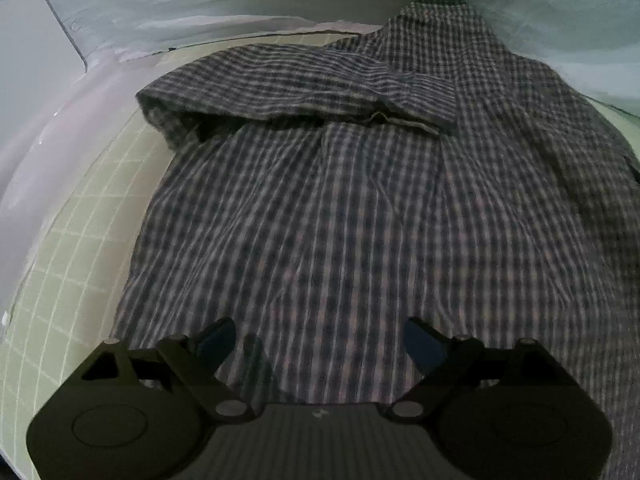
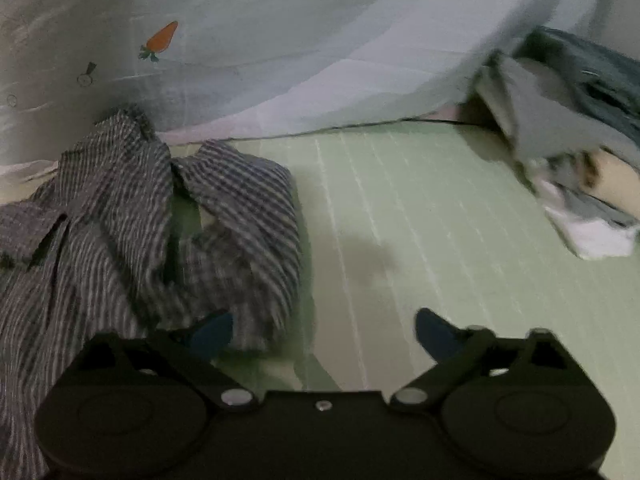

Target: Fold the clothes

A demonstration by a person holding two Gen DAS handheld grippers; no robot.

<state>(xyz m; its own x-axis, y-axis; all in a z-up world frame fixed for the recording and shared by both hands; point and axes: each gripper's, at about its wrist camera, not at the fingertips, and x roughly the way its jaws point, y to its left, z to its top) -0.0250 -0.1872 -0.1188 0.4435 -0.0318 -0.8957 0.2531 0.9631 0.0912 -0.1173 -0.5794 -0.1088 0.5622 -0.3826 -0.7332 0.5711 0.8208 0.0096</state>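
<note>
- The work surface is a pale green mat (image 2: pixel 420 208) with a grid of thin white lines; it shows in both wrist views.
- Behind the mat hangs or lies a light bluish sheet (image 2: pixel 300 40) with small printed figures; one is an orange carrot (image 2: pixel 162 38).
- In the left wrist view a smooth whitish surface (image 1: pixel 36 128) curves along the left edge of the mat.
- No container shows in either view.
- At the far right of the right wrist view lies a blurred pile of other clothes (image 2: pixel 560 128), grey, blue and white, on the edge of the mat.
- The checked shirt (image 1: pixel 360 208) is dark grey-blue with light lines. It lies spread on the mat, and it fills most of the left wrist view.
- One sleeve (image 1: pixel 296 88) is folded across the upper part of the shirt, from the left side toward the middle.
- In the right wrist view the shirt is more crumpled and sits on the left part of the mat.
- The left gripper (image 1: pixel 320 340) has its fingers wide apart above the shirt cloth; they clamp nothing.
- The right gripper (image 2: pixel 324 330) also stands wide apart. Its left finger (image 2: pixel 212 330) is at the shirt's edge, and between the fingers is mostly bare mat.
</note>
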